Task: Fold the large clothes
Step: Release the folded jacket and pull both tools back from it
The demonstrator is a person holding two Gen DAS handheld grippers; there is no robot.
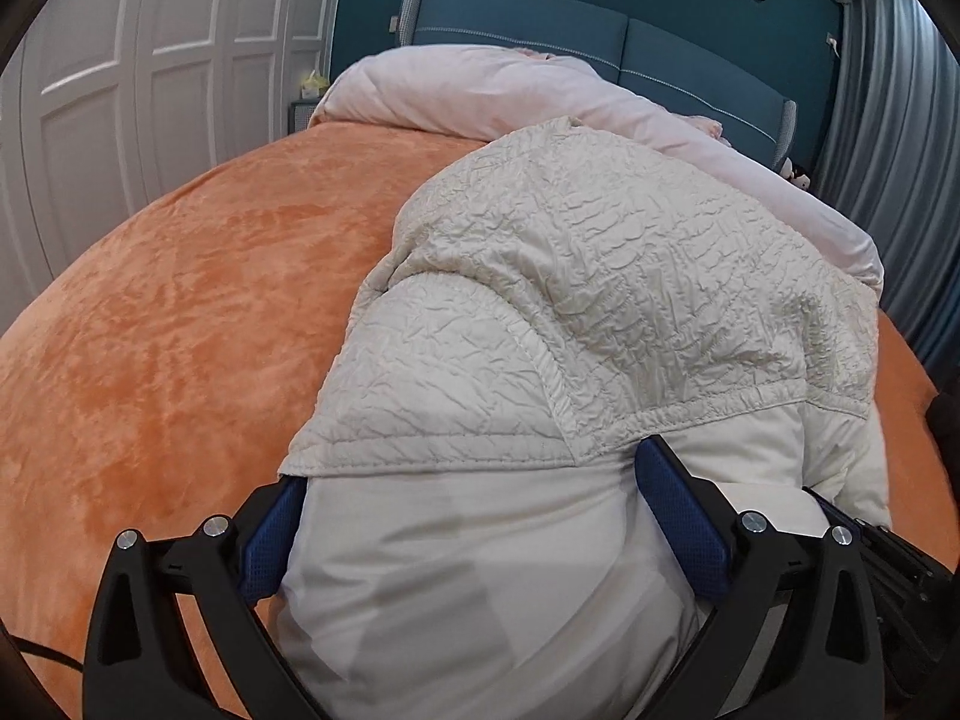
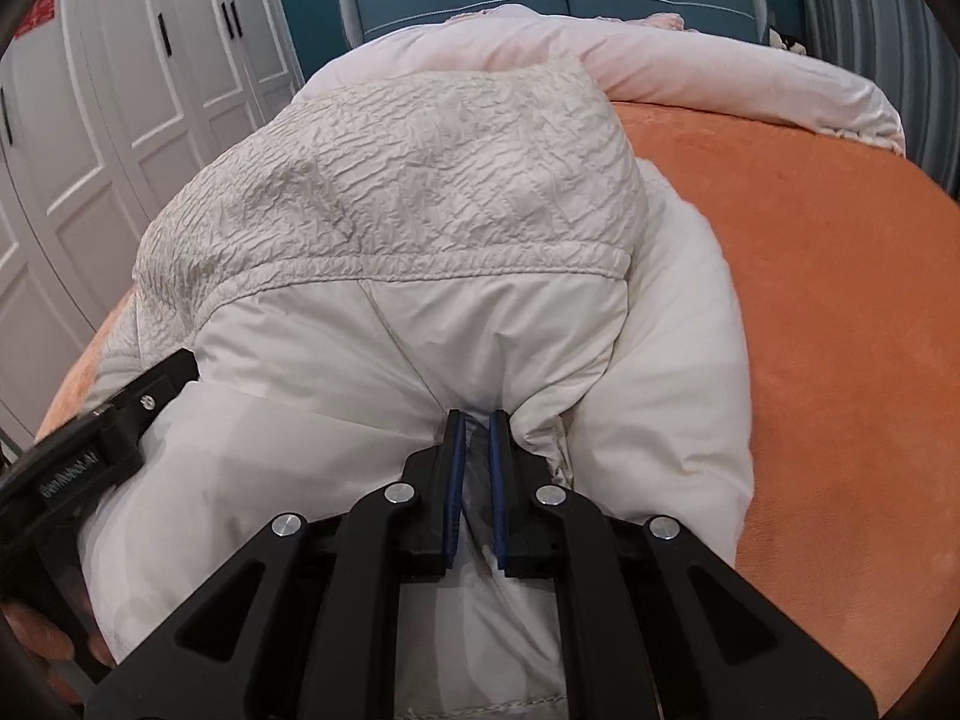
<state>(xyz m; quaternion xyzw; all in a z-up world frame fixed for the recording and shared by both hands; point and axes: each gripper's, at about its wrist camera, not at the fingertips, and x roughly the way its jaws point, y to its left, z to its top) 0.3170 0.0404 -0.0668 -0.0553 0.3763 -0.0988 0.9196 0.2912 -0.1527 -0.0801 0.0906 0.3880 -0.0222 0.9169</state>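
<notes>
Right gripper [image 2: 474, 426]: nearest the lens, blue pads nearly together, pinching a fold of the jacket's smooth lining.
Left gripper [image 1: 474, 480]: fingers spread wide, a thick bundle of jacket between them, pads touching it on both sides.
Jacket [image 1: 600, 276]: cream, crinkled quilted shell over smooth lining, bunched on the bed.
Bed [image 1: 180, 276]: orange cover.
Duvet [image 1: 480, 84]: pale pink, behind the jacket by the blue headboard [image 1: 540, 18].
Wardrobe [image 1: 150, 60]: white doors, at left.
</notes>
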